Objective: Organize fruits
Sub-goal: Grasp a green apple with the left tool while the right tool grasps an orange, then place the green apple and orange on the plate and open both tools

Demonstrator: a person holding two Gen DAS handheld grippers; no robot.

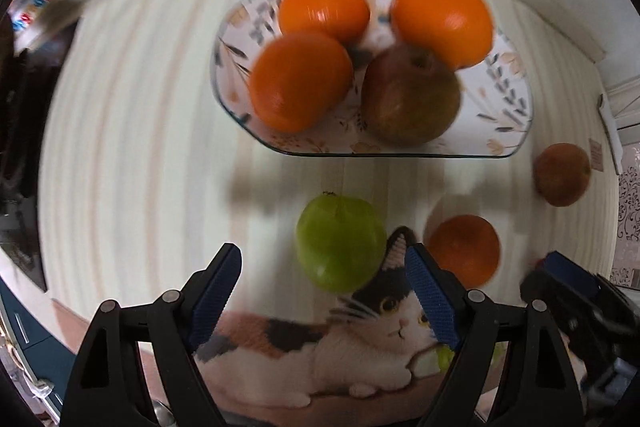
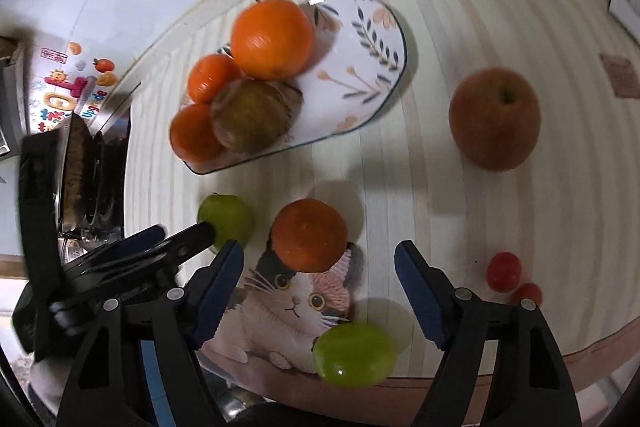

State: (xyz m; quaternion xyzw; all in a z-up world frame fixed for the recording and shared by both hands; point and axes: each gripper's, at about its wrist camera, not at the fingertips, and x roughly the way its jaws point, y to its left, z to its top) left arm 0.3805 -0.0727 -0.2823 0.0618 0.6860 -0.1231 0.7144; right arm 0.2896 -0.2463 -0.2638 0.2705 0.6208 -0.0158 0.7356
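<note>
Two grippers, left gripper (image 1: 324,291) and right gripper (image 2: 318,287) both apart, empty, orange (image 2: 309,241) and green fruit (image 1: 340,241) beneath, plate (image 2: 372,67) behind.

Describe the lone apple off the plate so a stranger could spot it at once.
Start at the patterned oval plate piled with oranges on the striped table. To its right, alone on bare stripes, sits the reddish apple. Unlike the greenish-brown apple crowded on the plate, it touches nothing, and it is far bigger than the two small red fruits nearer the table's edge.

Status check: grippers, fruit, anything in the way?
Left gripper open, above green apple. Right gripper open, empty, above orange. Plate holds four fruits. No obstruction.
</note>
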